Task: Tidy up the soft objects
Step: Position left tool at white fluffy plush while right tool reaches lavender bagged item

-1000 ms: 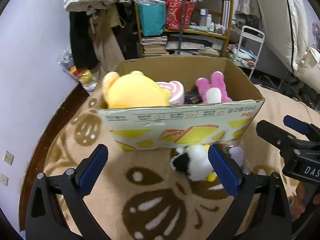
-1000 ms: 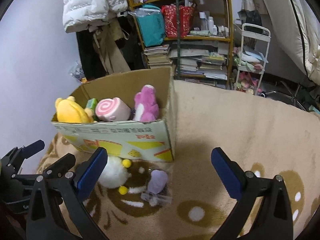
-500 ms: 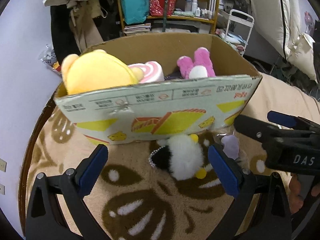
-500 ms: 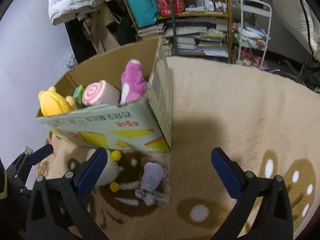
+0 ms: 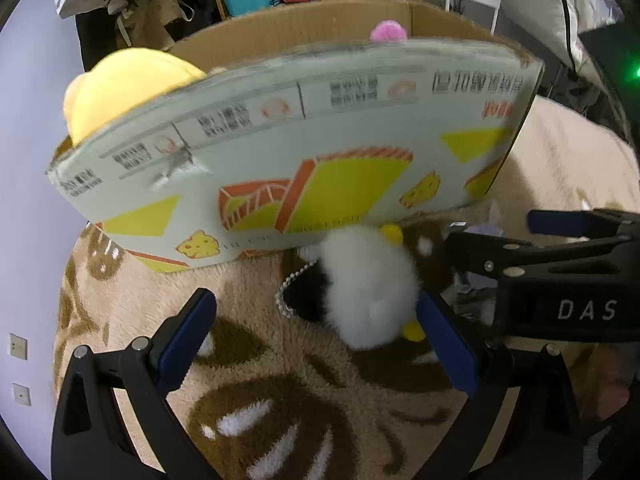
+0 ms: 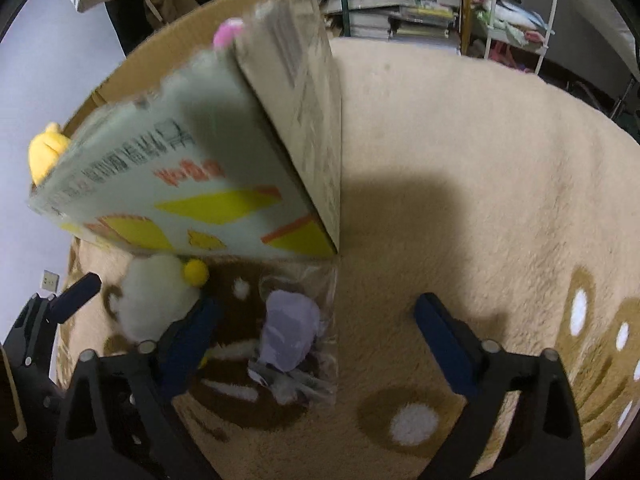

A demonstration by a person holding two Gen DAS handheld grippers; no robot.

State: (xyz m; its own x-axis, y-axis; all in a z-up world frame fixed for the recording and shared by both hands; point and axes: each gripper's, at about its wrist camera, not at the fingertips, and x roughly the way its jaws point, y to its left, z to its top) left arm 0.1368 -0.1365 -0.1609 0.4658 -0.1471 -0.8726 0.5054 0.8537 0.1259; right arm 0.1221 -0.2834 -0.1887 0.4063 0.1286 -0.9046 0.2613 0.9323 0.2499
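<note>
1. The left gripper (image 5: 316,332) hangs low over the carpet (image 5: 280,360) with its jaws spread wide and nothing between the blue pads (image 5: 186,336).
2. A white fluffy plush toy (image 5: 368,284) lies on the carpet just in front of that gripper, toward its right pad. It has a black patch on its left side, small yellow bits at its top and bottom, and a string of little beads at the edge of the black patch.
3. Just beyond the toy stands the cardboard box (image 5: 300,152), its printed pale-green and yellow wall facing us. The toy sits right at the foot of this wall.
4. Inside the box, a yellow plush (image 5: 120,84) bulges over the left end of the rim, and a bit of pink plush (image 5: 388,32) peeps over the far right part.
5. The right gripper (image 6: 316,336) is also released, jaws wide, holding nothing.
6. Between its pads lies a lilac soft item in a clear plastic bag (image 6: 292,332), on the carpet near the box's right corner, just right of the white toy.
7. Far behind the box, a shelf (image 6: 400,8) is stacked with books and bags.
</note>
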